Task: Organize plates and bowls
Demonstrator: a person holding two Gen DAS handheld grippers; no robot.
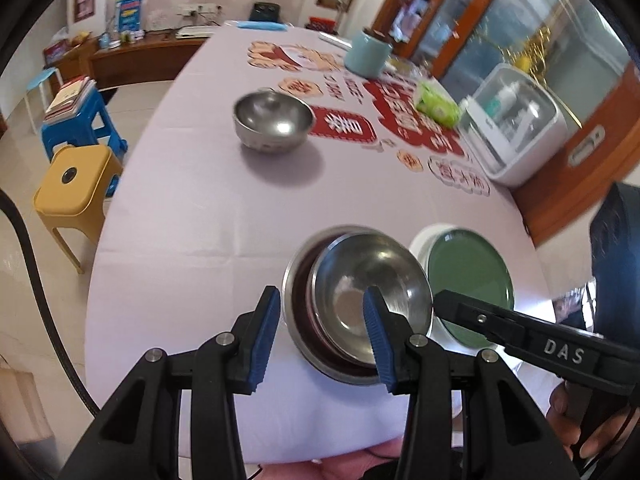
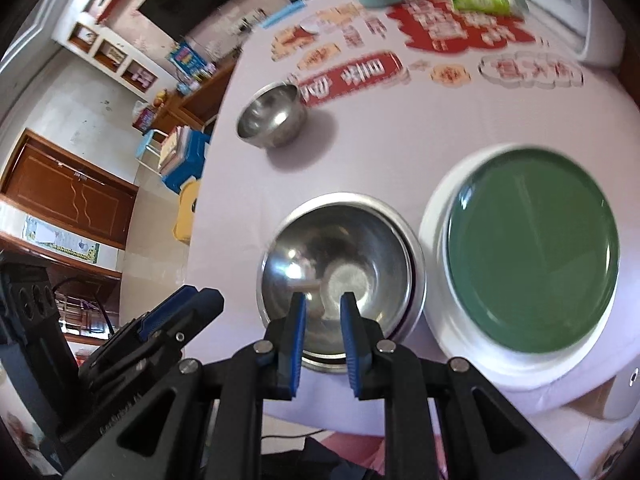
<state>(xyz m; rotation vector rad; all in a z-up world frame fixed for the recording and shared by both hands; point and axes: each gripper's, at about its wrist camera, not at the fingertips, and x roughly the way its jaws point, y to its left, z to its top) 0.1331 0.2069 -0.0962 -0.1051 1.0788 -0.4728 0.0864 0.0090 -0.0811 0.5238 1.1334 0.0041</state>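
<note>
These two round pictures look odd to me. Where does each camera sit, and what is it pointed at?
Left wrist: on the left gripper, looking down at nested steel bowls; a hand shows.
Right wrist: on the right gripper, looking down at the bowls beside the green plate; no hand visible.
Both show: the lone bowl.

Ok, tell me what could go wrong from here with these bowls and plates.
1. The inner steel bowl sits tilted and off-centre in the larger steel bowl; a nudge may rattle or tip it.
2. Both the left gripper and the right gripper hang near that stack, so they could knock each other.
3. The green plate lies close beside the stack and could be bumped.
</note>
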